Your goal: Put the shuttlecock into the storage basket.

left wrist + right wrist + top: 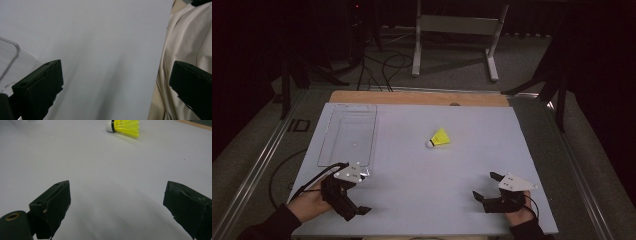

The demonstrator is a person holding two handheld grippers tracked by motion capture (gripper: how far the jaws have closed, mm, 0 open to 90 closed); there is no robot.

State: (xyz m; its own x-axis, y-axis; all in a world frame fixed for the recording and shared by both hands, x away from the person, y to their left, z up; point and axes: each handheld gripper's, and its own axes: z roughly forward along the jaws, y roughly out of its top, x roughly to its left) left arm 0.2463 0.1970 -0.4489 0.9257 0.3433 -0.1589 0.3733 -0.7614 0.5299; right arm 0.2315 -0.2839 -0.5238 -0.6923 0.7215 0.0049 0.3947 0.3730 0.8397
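Observation:
A yellow shuttlecock [440,138] with a white cork tip lies on its side in the middle of the white board [422,175]. In the right gripper view the shuttlecock [125,125] is far ahead at the top edge. My left gripper [362,194] rests at the board's near left corner, open, with bare board between its jaws [116,72]. My right gripper [485,185] sits at the near right, also open and holding nothing [117,190]. A clear plastic tray [348,135] lies flat on the left side, just beyond the left gripper; its corner [10,57] is beside the left jaw.
A strip of wooden tabletop [412,97] runs behind the board. A white metal stand [457,30] and cables [382,70] are on the floor beyond. Beige cloth [185,37] of the person's clothing hangs past the board's near edge in the left gripper view.

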